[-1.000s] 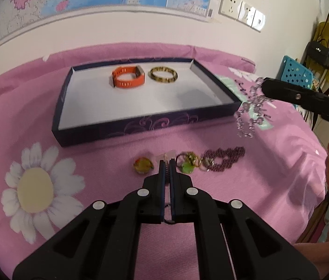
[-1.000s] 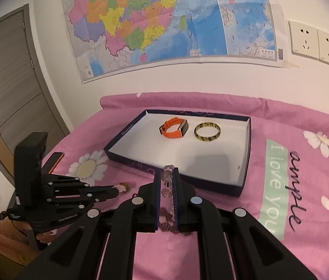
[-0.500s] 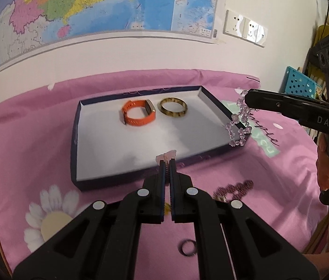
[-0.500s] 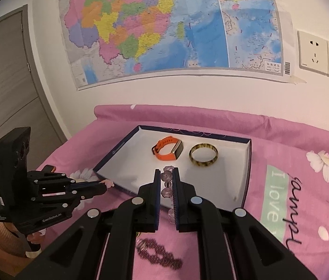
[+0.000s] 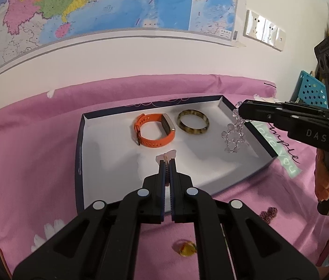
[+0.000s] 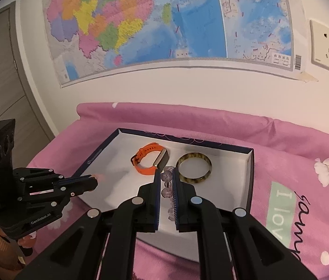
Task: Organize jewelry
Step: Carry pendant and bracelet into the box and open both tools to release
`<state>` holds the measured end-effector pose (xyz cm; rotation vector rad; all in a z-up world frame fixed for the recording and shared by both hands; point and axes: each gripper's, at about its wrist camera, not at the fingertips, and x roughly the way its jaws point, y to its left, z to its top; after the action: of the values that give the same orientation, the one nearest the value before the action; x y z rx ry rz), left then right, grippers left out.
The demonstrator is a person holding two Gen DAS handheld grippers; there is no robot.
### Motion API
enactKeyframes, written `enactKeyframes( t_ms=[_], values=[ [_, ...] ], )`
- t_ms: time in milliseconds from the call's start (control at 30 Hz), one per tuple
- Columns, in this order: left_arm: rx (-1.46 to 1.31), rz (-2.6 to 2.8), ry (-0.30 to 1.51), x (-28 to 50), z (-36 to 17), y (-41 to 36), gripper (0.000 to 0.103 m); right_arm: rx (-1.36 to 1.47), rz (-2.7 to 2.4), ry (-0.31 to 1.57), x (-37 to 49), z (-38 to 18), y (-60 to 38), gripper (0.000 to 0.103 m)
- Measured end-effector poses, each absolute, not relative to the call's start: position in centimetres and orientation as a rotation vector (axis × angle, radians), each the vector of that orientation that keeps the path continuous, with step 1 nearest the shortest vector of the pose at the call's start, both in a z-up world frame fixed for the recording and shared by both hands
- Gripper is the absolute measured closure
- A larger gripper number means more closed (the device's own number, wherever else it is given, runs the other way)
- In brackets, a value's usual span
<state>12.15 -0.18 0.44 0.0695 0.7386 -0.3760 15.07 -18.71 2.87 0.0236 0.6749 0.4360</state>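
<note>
A navy tray with a white floor lies on the pink cloth. It holds an orange watch band and a mottled brown bangle. My left gripper hangs over the tray's near middle, shut on a small pink ornament. My right gripper comes in from the right over the tray's right side, shut on a clear bead bracelet that dangles above the floor. In the right wrist view the beads sit between the right gripper's fingers, just before the band and bangle. The left gripper is at the tray's left.
An amber bead ring and a dark purple bracelet lie on the cloth in front of the tray. A wall with a map and sockets rises right behind. A blue perforated basket stands far right. A person's hand grips the right handle.
Both grippers have moved forward from above the loose pieces on the cloth to over the tray, each still holding its piece. The bead bracelet now hangs inside the tray's right side.
</note>
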Motion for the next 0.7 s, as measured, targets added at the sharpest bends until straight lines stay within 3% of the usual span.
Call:
enactKeyframes(
  t_ms=[700],
  values=[
    [0.075,-0.34,0.83,16.5,-2.5,-1.7,0.099,0.016,0.446,0.77,19.1,-0.4,-16.9,0.095]
  ],
)
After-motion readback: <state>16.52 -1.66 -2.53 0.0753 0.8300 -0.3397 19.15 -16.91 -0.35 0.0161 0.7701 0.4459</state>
